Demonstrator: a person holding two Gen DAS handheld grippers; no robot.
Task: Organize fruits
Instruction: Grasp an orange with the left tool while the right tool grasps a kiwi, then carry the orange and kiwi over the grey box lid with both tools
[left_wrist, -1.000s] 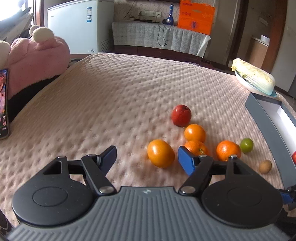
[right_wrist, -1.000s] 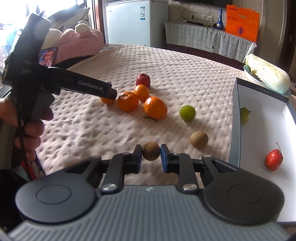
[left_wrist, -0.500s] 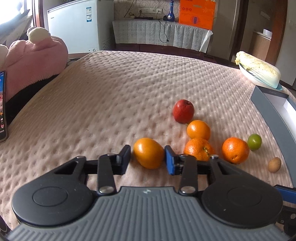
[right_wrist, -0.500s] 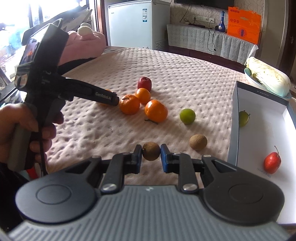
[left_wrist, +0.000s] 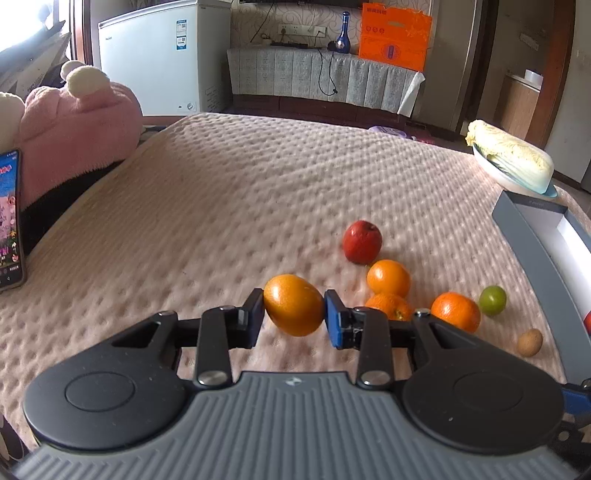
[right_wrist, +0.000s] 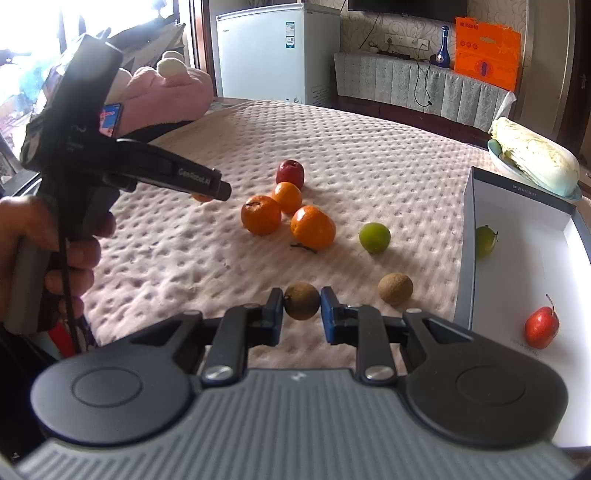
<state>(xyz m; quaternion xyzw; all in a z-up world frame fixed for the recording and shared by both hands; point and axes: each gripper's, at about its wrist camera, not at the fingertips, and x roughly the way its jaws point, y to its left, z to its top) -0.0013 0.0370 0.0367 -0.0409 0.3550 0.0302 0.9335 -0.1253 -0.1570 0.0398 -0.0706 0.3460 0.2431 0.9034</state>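
A pink quilted cover (left_wrist: 221, 192) fills most of both views, with a wide bare stretch across the left and centre of the left wrist view, bounded at the far left by a pink plush toy (left_wrist: 74, 129) and a phone (left_wrist: 9, 221). At the right edge of the right wrist view sits the box (right_wrist: 466, 236), grey-walled and white inside, its near wall running down the right side of the frame; a Chinese cabbage (right_wrist: 535, 160) on a plate lies just beyond its far corner. Inside the box are a green fruit (right_wrist: 484, 240) near the left wall and a small red fruit (right_wrist: 541, 326) lower down, with much white floor between and around them.

The left gripper (left_wrist: 294, 314), low centre of its view, is clamped on a large orange (left_wrist: 293, 304), pads touching both sides. To its right lie a red apple (left_wrist: 362, 242) and three oranges (left_wrist: 388, 277) in a tight cluster, then a green lime (left_wrist: 492, 300) nearer the box wall.

The right gripper (right_wrist: 302, 312) is closed on a small brown fruit (right_wrist: 301, 301) at lower centre of its view. A second brown fruit (right_wrist: 395, 293) rests on the cover just right of it, between the gripper and the box wall. In the right wrist view the left gripper's body reaches in from the upper left, held in a hand (right_wrist: 70, 251).
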